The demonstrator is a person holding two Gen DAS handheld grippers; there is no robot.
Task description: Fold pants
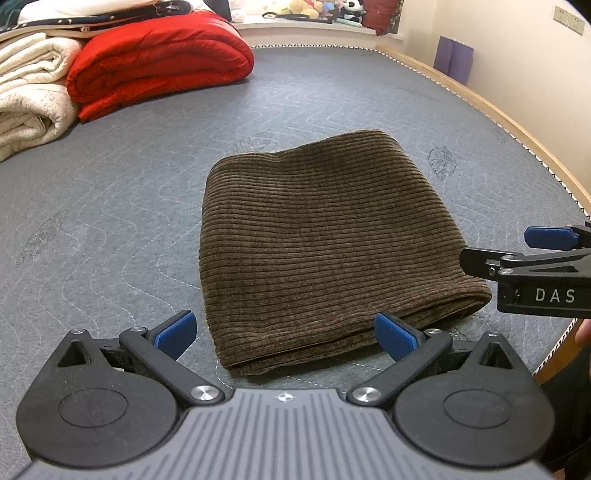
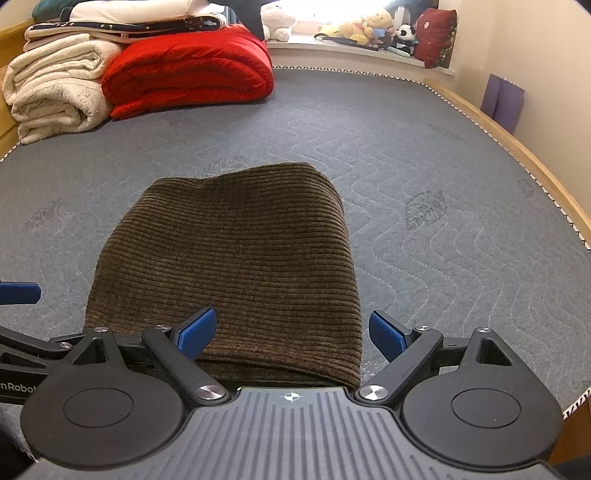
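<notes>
The brown corduroy pants lie folded into a compact rectangle on the grey quilted mattress. They also show in the right wrist view. My left gripper is open and empty, just in front of the bundle's near edge. My right gripper is open and empty, hovering over the bundle's near right corner. The right gripper's side also shows at the right edge of the left wrist view. A blue pad of the left gripper shows at the left edge of the right wrist view.
A folded red quilt and cream blankets are stacked at the mattress's far left. A wooden bed rail runs along the right side. Plush toys sit on a ledge beyond the bed. A purple item leans on the wall.
</notes>
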